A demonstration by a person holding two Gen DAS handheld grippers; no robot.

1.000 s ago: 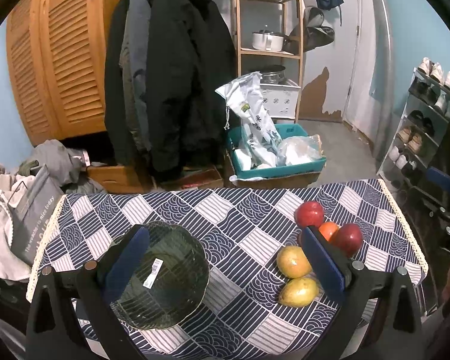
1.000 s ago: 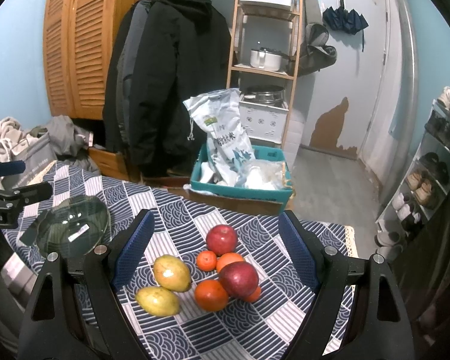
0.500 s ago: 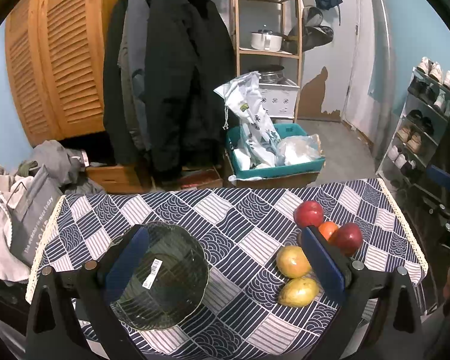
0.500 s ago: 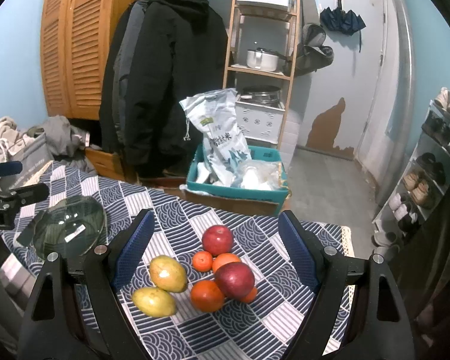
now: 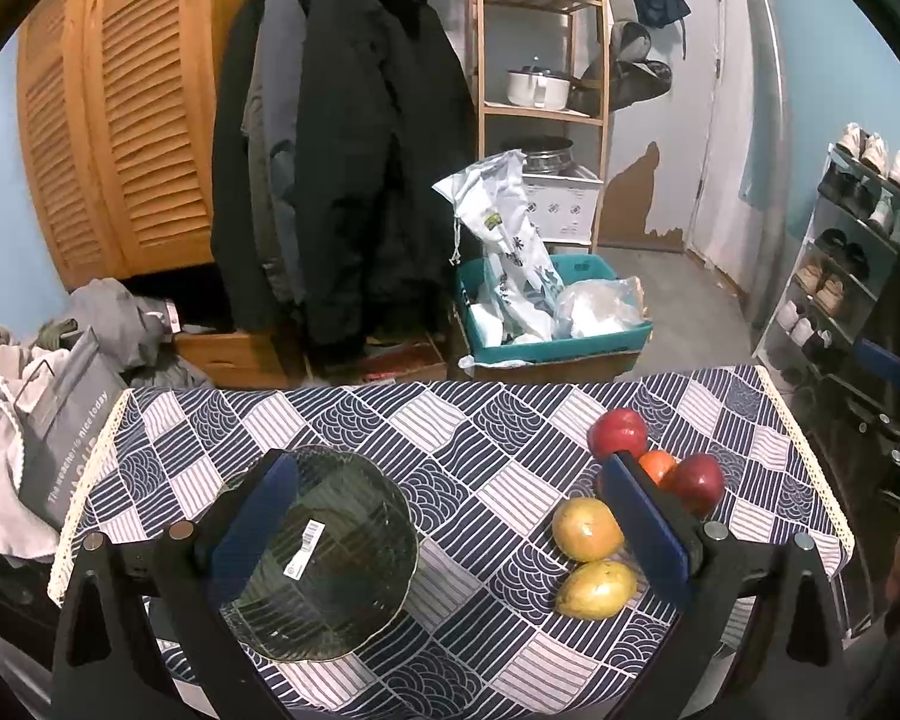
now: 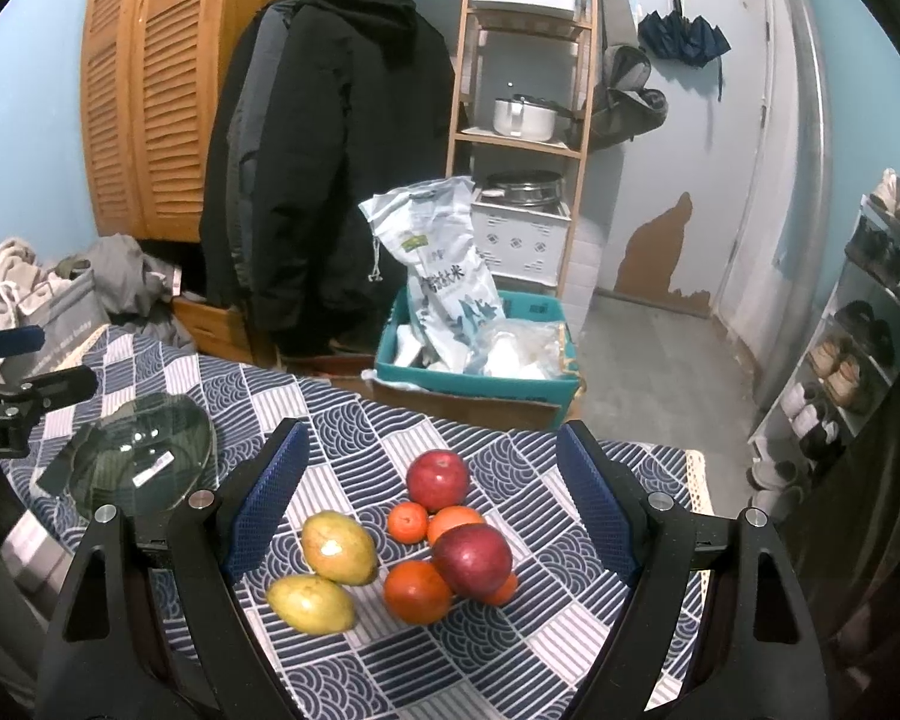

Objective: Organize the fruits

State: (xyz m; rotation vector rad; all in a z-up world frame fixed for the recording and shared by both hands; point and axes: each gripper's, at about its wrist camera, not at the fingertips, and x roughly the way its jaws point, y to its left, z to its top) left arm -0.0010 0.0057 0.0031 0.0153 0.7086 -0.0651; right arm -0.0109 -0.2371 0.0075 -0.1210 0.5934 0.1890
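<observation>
A pile of fruit lies on the patterned tablecloth [image 6: 360, 432]: two red apples [image 6: 437, 479] [image 6: 473, 558], several oranges [image 6: 417, 591], and two yellow mangoes [image 6: 337, 547] [image 6: 310, 603]. My right gripper [image 6: 432, 504] hovers open above the pile, fingers wide on either side of it. A dark glass bowl [image 5: 321, 552] with a white label sits on the table's left side. My left gripper [image 5: 450, 534] is open above the table, its left finger [image 5: 255, 525] over the bowl and its right finger [image 5: 645, 525] beside the mangoes [image 5: 587, 528].
Beyond the table's far edge stand a teal crate [image 6: 474, 354] with bags, a wooden shelf [image 6: 522, 138] with pots, and dark coats [image 6: 330, 168] on a rail. A shoe rack [image 6: 870, 324] is at right, piled clothes [image 5: 24, 408] at left.
The right gripper has drifted slightly forward and down toward the fruit pile. The left gripper has hardly moved. Both stay open.
</observation>
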